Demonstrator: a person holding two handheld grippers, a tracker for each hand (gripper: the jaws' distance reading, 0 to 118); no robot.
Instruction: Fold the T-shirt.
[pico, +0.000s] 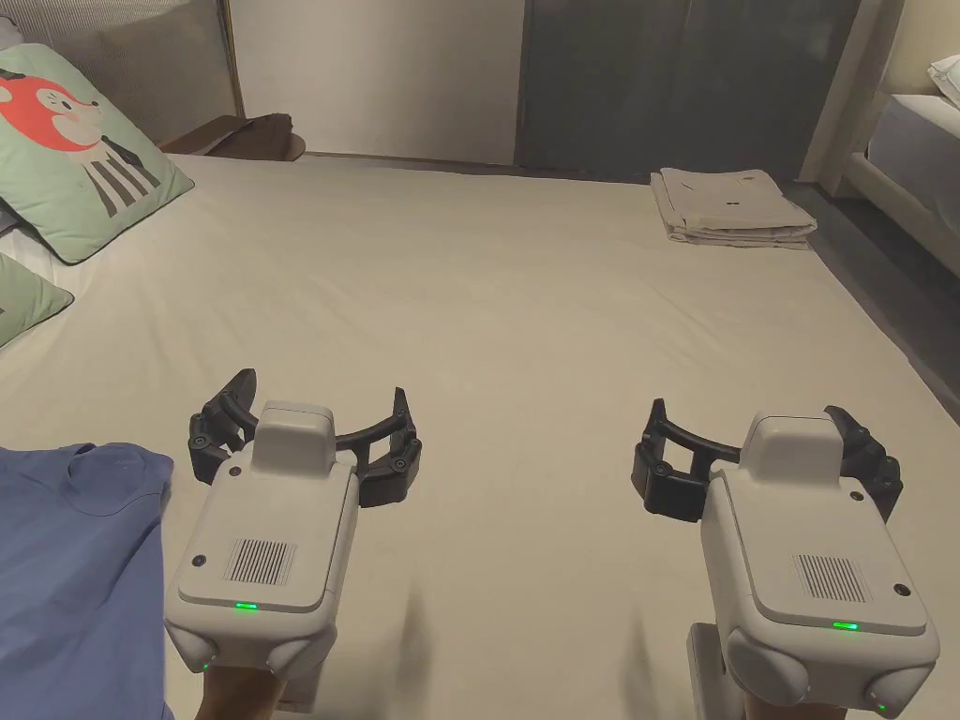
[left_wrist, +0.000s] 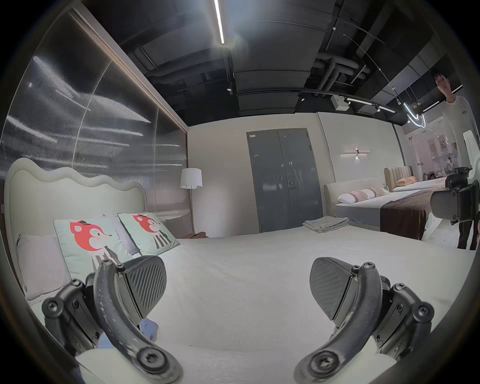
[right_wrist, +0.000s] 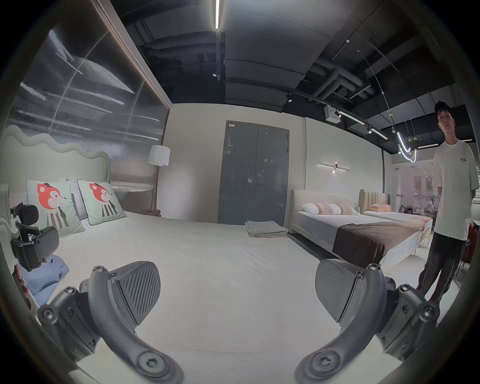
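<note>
Currently, the blue T-shirt (pico: 70, 562) lies flat at the lower left of the frame, collar toward the pillows, just beside the spread, empty left gripper (pico: 314, 427), with the equally spread right gripper (pico: 750, 441) well apart.

In the head view, the blue T-shirt (pico: 70, 572) runs off the left and bottom edges, so I cannot see its sleeves or hem; only the collar end is visible. In my left gripper view, the left gripper's own jaw covers the shirt except for a small blue patch (left_wrist: 149, 328). In my right gripper view, the left gripper (right_wrist: 31, 235) is cut by the left edge and hides part of the shirt behind it. The fox cushion (pico: 70, 150) is cropped at the head view's left edge. The folded beige stack (pico: 731, 208) is too far off to count its layers. My hands below both grippers fall outside the frame.
</note>
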